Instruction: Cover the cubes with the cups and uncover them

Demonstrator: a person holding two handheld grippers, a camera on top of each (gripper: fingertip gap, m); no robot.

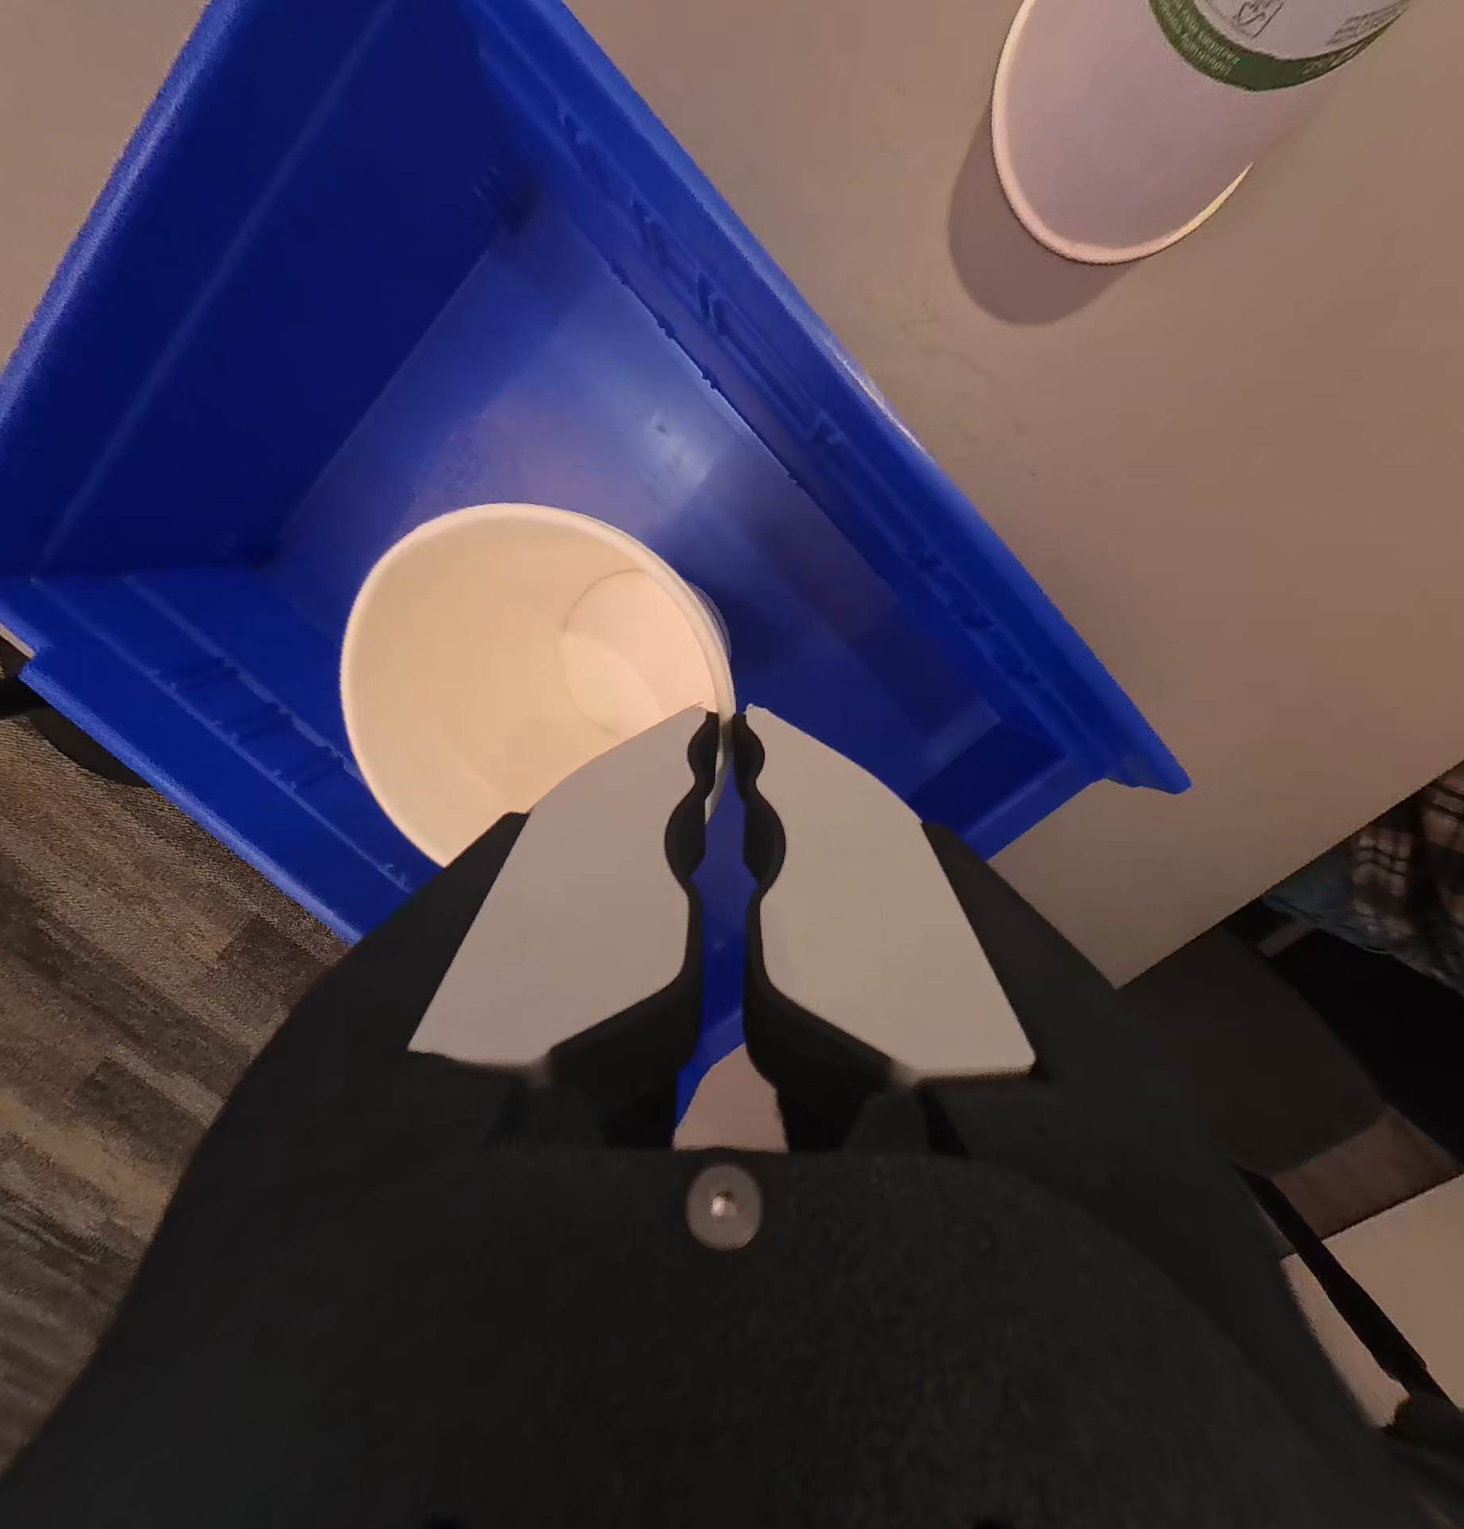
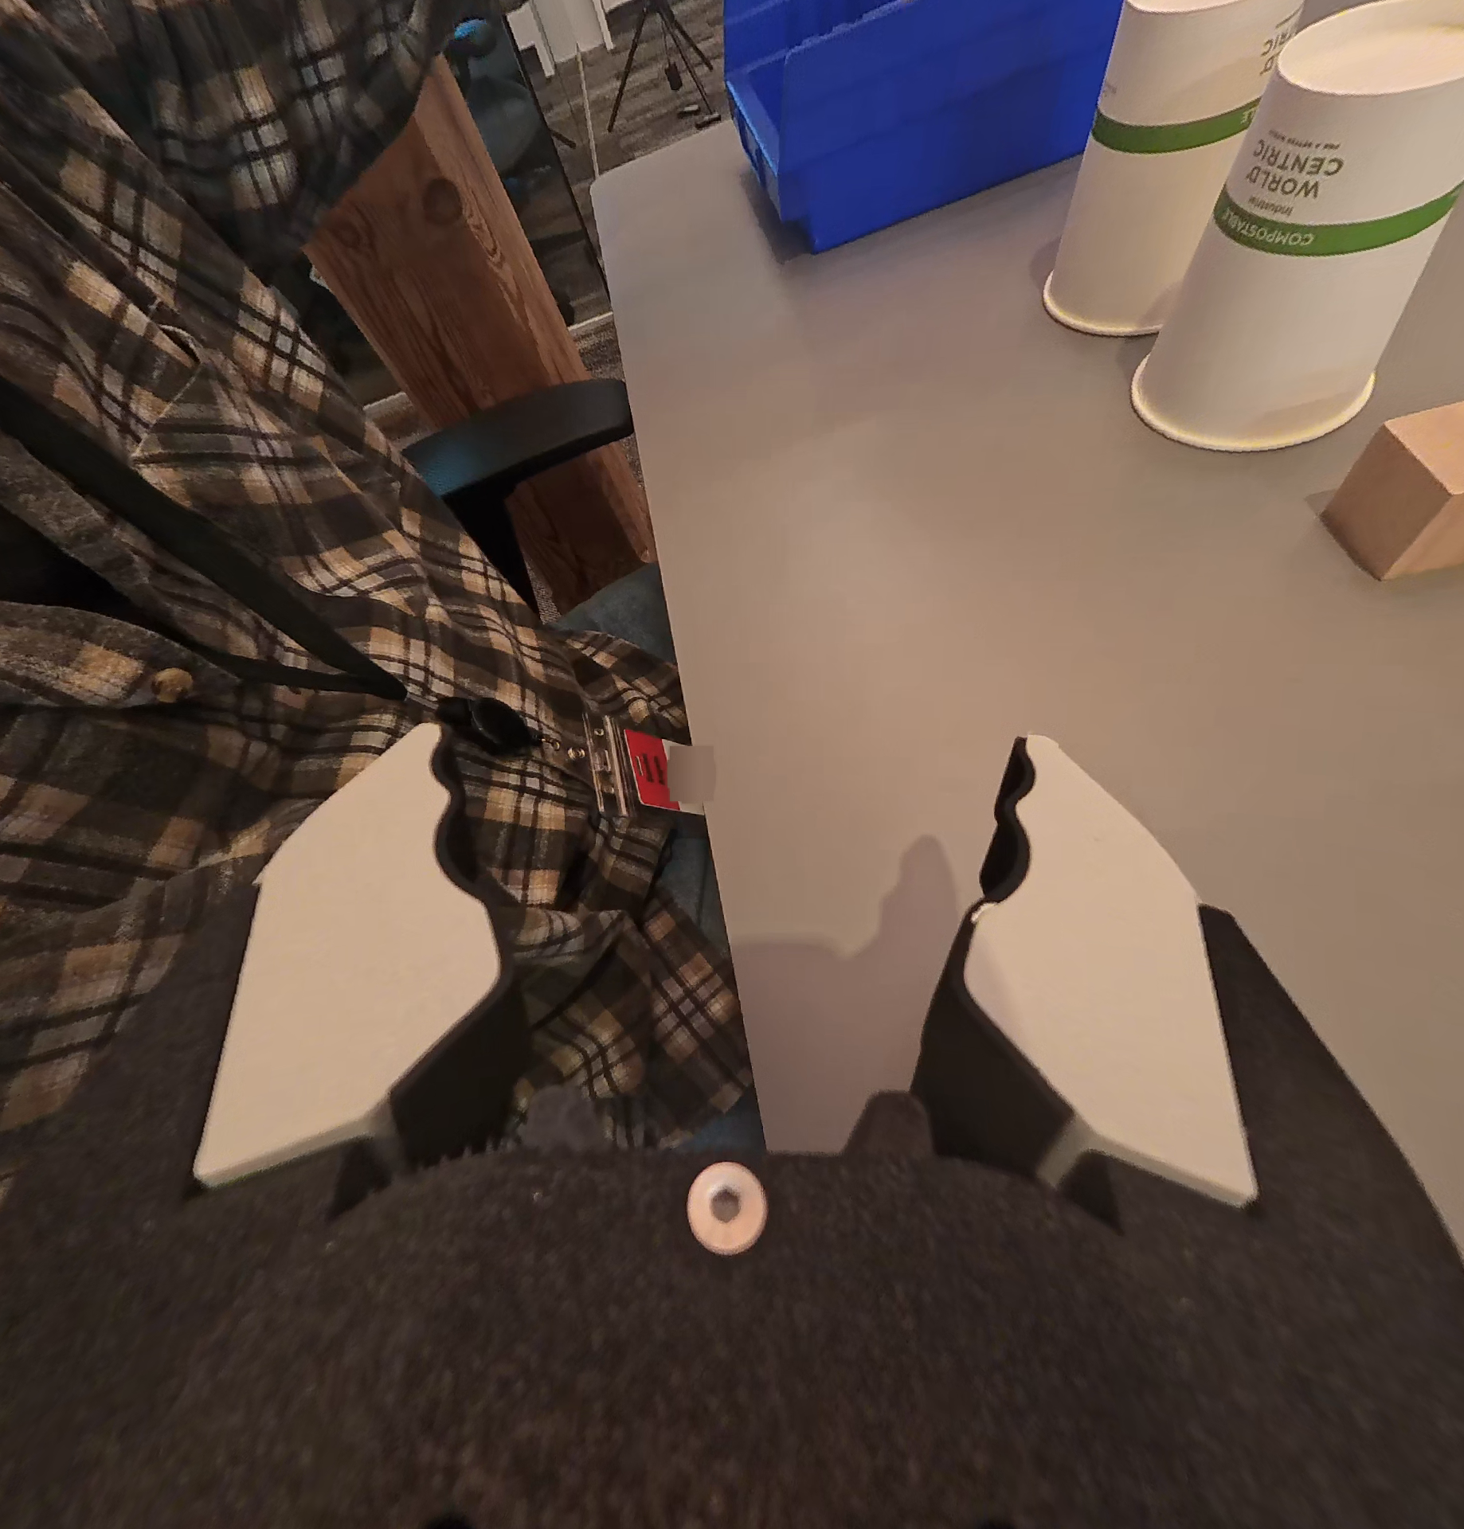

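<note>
In the left wrist view my left gripper (image 1: pixel 724 716) is shut on the rim of a white paper cup (image 1: pixel 497 662), mouth towards the camera, held over the inside of a blue plastic bin (image 1: pixel 240 331). Another white cup with a green band (image 1: pixel 1126 141) stands upside down on the grey table. In the right wrist view my right gripper (image 2: pixel 724 745) is open and empty above the table's near-left edge. Two upside-down white cups stand at the upper right, the far cup (image 2: pixel 1151 165) and the near cup (image 2: pixel 1283 273). A bare wooden cube (image 2: pixel 1424 488) sits at the right edge.
The blue bin (image 2: pixel 902 107) stands at the far side of the grey table (image 2: pixel 878 538). A person in a plaid shirt (image 2: pixel 174 414) sits close to the table's left edge, with a chair armrest (image 2: pixel 522 430) and a wooden post (image 2: pixel 464 273) behind.
</note>
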